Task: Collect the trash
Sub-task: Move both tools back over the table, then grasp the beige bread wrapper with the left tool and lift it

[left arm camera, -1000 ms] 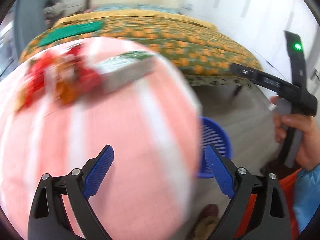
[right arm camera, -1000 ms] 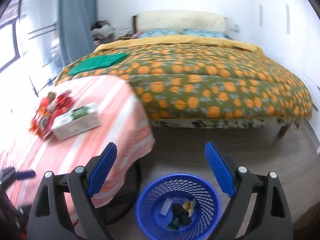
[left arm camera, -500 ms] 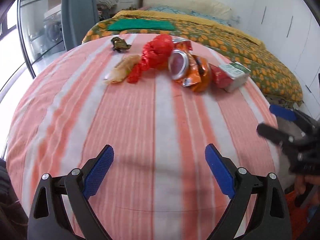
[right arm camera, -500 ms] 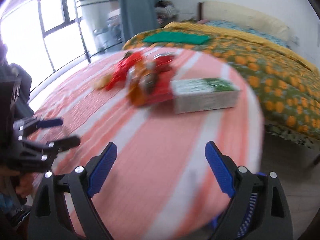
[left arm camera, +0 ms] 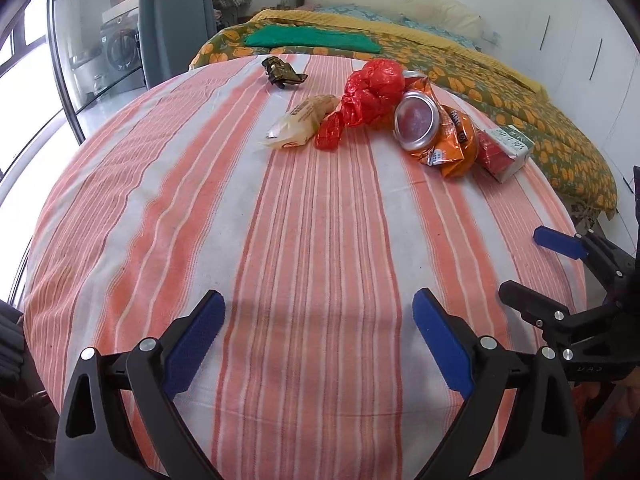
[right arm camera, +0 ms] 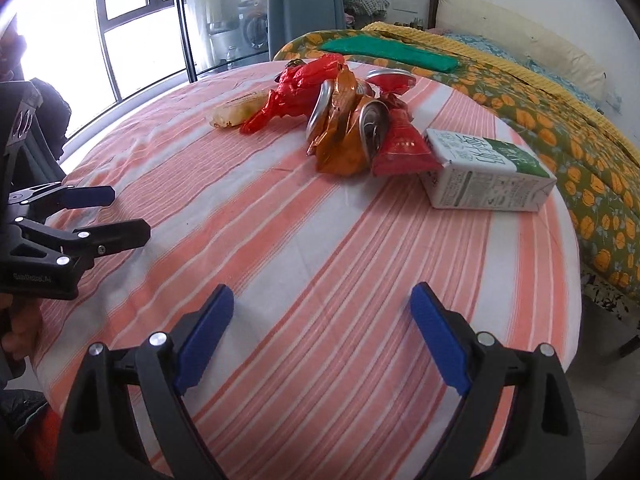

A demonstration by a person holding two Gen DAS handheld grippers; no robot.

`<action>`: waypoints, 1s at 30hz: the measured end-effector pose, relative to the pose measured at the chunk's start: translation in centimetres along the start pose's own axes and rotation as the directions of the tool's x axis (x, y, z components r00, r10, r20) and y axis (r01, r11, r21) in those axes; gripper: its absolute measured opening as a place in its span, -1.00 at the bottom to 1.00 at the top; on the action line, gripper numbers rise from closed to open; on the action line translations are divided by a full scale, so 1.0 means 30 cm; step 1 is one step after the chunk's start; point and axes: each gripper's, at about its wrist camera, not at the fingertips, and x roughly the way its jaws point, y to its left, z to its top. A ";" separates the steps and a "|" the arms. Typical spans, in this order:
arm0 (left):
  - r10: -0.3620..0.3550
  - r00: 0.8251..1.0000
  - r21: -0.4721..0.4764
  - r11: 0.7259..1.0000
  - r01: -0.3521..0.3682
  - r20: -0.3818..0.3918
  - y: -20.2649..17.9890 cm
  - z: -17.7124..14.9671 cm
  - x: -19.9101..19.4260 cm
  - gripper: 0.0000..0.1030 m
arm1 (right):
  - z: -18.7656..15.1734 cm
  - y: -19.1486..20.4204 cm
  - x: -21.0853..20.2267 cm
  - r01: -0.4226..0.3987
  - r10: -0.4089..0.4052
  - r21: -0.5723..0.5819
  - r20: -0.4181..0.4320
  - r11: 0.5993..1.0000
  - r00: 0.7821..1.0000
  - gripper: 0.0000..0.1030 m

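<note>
Left tool [left arm camera: 316, 330] open, empty, ribbed blue pads over striped orange-white cloth of round bench [left arm camera: 200, 208]; trash heaped at far side: crumpled red plastic bag [left arm camera: 370, 94], flattened metal can [left arm camera: 414, 120], orange foil wrapper [left arm camera: 456, 146], beige snack packet [left arm camera: 300, 120], dark wrapper [left arm camera: 282, 72] apart; right tool [left arm camera: 532, 268] at right edge.
Right view: right tool [right arm camera: 322, 330] open, empty; rectangular milk carton [right arm camera: 486, 170] on its side beside red packet [right arm camera: 402, 148]; left tool [right arm camera: 116, 214] at left.

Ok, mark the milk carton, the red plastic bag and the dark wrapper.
milk carton [right arm camera: 486, 176], right wrist view, printed side face.
red plastic bag [left arm camera: 374, 88], left wrist view, bunched middle.
dark wrapper [left arm camera: 282, 71], left wrist view, crumpled centre.
</note>
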 end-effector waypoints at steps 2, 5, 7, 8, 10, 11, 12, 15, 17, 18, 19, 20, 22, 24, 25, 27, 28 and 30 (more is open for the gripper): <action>-0.011 1.000 0.005 1.000 0.011 0.000 0.017 0.016 0.006 0.83 | -0.002 -0.002 -0.002 0.001 -0.001 0.002 0.002 1.000 1.000 0.75; -0.023 1.000 -0.004 1.000 0.023 0.002 0.064 0.081 0.022 0.83 | -0.003 -0.004 0.002 0.002 -0.002 0.004 0.012 1.000 1.000 0.78; -0.041 0.998 -0.011 0.999 0.041 0.041 0.107 0.150 0.026 0.82 | -0.002 -0.006 0.002 0.002 -0.002 0.004 0.014 1.000 1.000 0.79; -0.038 0.998 -0.011 0.999 0.039 0.053 0.127 0.188 0.036 0.82 | -0.003 -0.007 0.002 0.002 -0.002 0.004 0.015 1.000 1.000 0.79; -0.020 0.999 -0.006 1.000 0.020 0.050 0.164 0.271 0.077 0.77 | -0.004 -0.009 0.001 0.001 -0.001 0.005 0.017 1.000 1.000 0.79; -0.024 0.999 0.000 1.000 0.025 0.043 0.175 0.307 0.099 0.68 | -0.004 -0.009 0.001 0.001 -0.001 0.005 0.017 1.000 1.000 0.79; -0.034 0.999 0.011 0.999 0.034 0.030 0.180 0.342 0.123 0.66 | -0.004 -0.009 0.001 0.001 -0.001 0.005 0.017 1.000 1.000 0.79; -0.049 0.999 0.060 0.997 0.049 0.001 0.171 0.421 0.184 0.53 | -0.005 -0.010 0.001 0.001 -0.001 0.005 0.017 1.000 1.000 0.79; -0.070 0.997 0.087 0.994 0.071 -0.015 0.153 0.456 0.217 0.43 | -0.004 -0.012 0.000 0.002 -0.002 0.007 0.018 1.000 1.000 0.79; -0.082 0.996 0.094 0.992 0.084 -0.023 0.141 0.467 0.233 0.41 | -0.003 -0.012 0.000 0.002 -0.003 0.007 0.018 1.000 1.000 0.79; -0.094 0.995 0.098 0.990 0.098 -0.035 0.131 0.476 0.249 0.36 | -0.003 -0.012 -0.001 0.003 -0.003 0.008 0.018 1.000 1.000 0.79; -0.102 0.994 0.105 0.989 0.107 -0.045 0.120 0.480 0.263 0.27 | -0.003 -0.012 -0.001 0.003 -0.003 0.007 0.018 1.000 1.000 0.79; -0.107 0.992 0.122 0.986 0.115 -0.069 0.098 0.485 0.294 0.10 | -0.003 -0.012 -0.001 0.003 -0.003 0.007 0.019 1.000 1.000 0.79; -0.110 0.990 0.128 0.985 0.120 -0.085 0.088 0.486 0.317 -0.18 | -0.004 -0.013 -0.002 0.003 -0.003 0.006 0.018 1.000 1.000 0.79; -0.116 0.989 0.124 0.984 0.127 -0.092 0.088 0.486 0.327 -0.42 | -0.004 -0.013 -0.002 0.003 -0.003 0.006 0.019 1.000 1.000 0.79; -0.123 0.988 0.114 0.985 0.133 -0.090 0.093 0.486 0.330 -0.58 | -0.002 -0.014 -0.003 0.005 -0.006 0.006 0.020 1.000 1.000 0.79; -0.110 0.991 0.109 0.987 0.118 -0.078 0.098 0.484 0.324 -0.60 | -0.002 -0.014 -0.004 0.006 -0.006 0.006 0.020 1.000 1.000 0.79; -0.093 0.994 0.081 0.992 0.098 -0.064 0.113 0.474 0.304 -0.61 | -0.002 -0.015 -0.005 0.006 -0.006 0.007 0.020 1.000 1.000 0.79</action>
